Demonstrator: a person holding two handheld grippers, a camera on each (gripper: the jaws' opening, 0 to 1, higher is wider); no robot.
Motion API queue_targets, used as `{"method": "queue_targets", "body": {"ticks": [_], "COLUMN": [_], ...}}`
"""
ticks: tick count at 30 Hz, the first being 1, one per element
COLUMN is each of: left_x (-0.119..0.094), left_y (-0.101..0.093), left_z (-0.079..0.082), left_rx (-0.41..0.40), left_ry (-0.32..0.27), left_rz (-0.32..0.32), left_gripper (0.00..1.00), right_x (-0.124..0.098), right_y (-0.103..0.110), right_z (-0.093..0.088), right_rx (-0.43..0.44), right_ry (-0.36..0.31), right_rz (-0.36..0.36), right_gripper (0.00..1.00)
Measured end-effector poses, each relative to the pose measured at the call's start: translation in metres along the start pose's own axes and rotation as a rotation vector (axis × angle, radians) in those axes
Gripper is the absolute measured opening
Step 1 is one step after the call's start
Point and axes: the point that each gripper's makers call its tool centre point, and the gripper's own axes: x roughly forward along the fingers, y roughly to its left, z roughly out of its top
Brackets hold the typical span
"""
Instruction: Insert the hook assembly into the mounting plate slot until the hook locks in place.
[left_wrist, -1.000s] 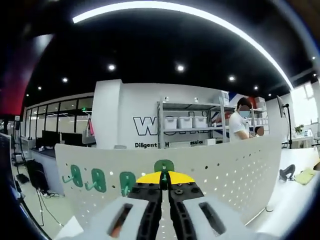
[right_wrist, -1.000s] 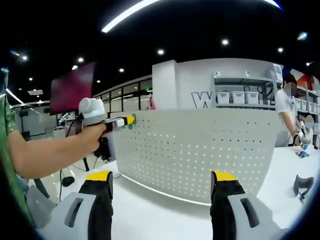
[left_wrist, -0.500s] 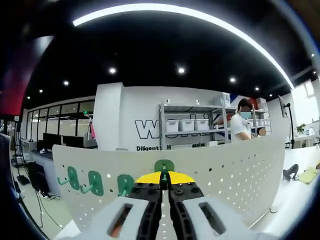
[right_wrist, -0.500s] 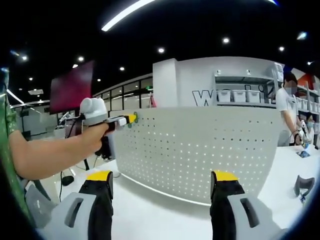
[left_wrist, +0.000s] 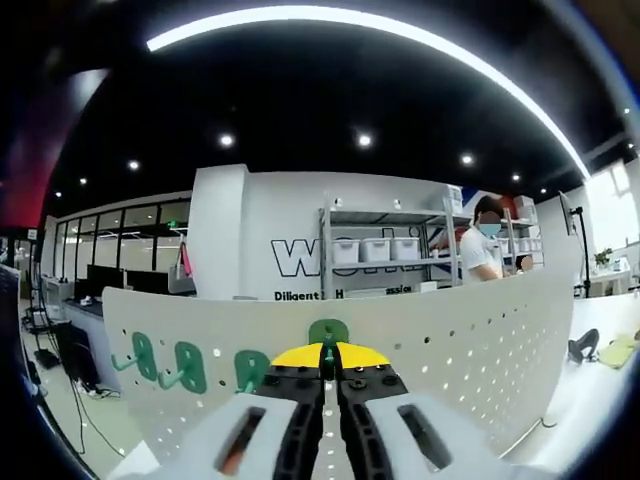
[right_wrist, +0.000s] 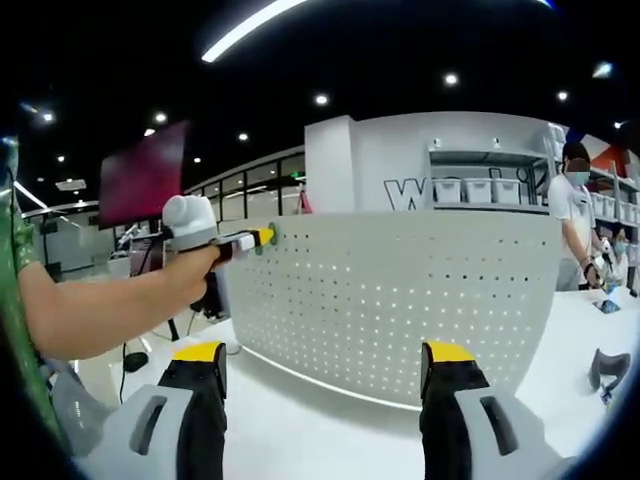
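In the right gripper view the left gripper (right_wrist: 262, 238) is seen at the left, held out level by a person's hand (right_wrist: 190, 272) on an outstretched forearm, its yellow tips laid against the upper left edge of the white perforated mounting plate (right_wrist: 400, 300). The plate stands upright on a white table (right_wrist: 300, 430). The right gripper (right_wrist: 322, 360) is held low before the plate, clear of it, its two yellow-tipped jaws set wide apart with nothing between them.

In the left gripper view the left gripper (left_wrist: 327, 357) is seen from behind, its jaws drawn together and clamped on a green hook assembly (left_wrist: 328, 332). The rounded green top of the assembly is seen just above the yellow tips, against the plate's (left_wrist: 470, 340) face near its top edge. Three more green hooks (left_wrist: 185, 366) are seen in a row on the plate to the left, each with a rounded backplate and a small curved prong.

The lower part of the held hook assembly is hidden behind the jaws, so it cannot be told whether it is seated in a slot or merely touching the plate. In the right gripper view the assembly is too small to make out beyond a green speck at the tips.

Behind the plate a shelving unit (left_wrist: 385, 250) with white bins is seen, and a person in a white shirt (left_wrist: 478, 250) beside it.
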Motion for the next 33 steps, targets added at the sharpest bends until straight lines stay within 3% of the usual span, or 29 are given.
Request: {"method": "queue_targets", "body": {"ticks": [33], "left_x": [0.000], "left_y": [0.000], "left_z": [-0.012], "left_rx": [0.016], "left_ry": [0.007], "left_rz": [0.006], "left_gripper": [0.03], "right_x": [0.003], "right_y": [-0.001], "right_z": [-0.003], "right_rx": [0.002], "right_ry": [0.009], "right_rz": [0.005], "right_gripper": [0.80]}}
